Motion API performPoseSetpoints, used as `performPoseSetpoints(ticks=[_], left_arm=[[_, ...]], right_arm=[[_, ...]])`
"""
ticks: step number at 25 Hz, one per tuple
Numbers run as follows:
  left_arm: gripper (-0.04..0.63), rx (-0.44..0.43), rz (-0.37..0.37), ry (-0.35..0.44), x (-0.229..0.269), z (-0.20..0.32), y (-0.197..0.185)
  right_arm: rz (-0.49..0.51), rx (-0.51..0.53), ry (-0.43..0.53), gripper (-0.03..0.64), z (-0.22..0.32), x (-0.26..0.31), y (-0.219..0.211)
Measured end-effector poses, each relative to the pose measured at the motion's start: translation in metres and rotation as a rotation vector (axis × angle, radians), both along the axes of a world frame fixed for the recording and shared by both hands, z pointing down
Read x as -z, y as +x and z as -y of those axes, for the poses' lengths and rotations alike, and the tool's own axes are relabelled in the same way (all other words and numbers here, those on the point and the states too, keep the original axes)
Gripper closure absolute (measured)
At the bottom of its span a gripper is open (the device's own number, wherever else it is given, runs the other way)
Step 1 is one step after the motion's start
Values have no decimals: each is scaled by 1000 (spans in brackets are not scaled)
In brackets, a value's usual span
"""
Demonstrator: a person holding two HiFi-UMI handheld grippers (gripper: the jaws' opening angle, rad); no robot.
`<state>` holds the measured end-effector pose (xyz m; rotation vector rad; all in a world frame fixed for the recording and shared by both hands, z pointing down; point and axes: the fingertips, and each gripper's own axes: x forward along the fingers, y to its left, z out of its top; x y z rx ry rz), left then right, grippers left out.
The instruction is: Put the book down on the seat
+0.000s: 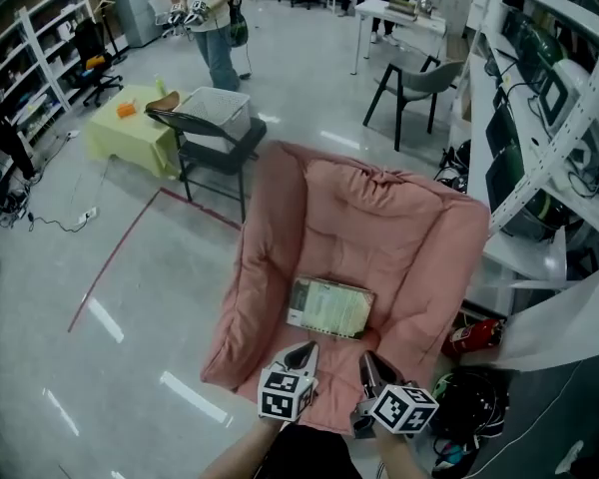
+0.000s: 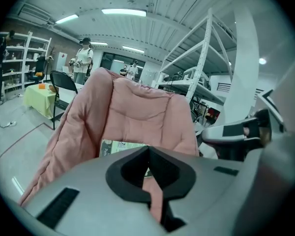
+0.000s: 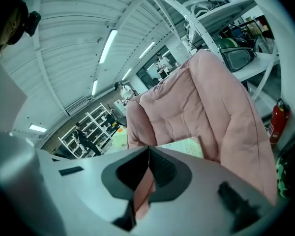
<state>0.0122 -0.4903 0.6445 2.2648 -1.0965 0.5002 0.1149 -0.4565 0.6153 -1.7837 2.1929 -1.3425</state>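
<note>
Shows the book [image 1: 329, 307] lying flat on the pink cushioned seat [image 1: 379, 228], toward its front edge and free of both tools. Finds the left gripper [image 1: 301, 352] just short of the book, jaws pressed together on nothing — likewise the right gripper [image 1: 367, 364] close beside it. Loses the book's near part behind the gripper bodies in both gripper views; leaves its cover print too small to read. Cuts off the forearms [image 1: 245, 455] at the head view's bottom edge.
</note>
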Motion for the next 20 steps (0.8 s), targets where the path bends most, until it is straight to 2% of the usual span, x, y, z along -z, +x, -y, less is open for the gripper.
performPoseSetpoints(ticks=[11,20], left_arm=[[586,-9,-45,4,66,-42,-22],[586,-10,-129,41,123,-77,-29]], right_arm=[[-32,50,65,604,-22,61,-32],[-60,135,122,604,-53,98,-66]])
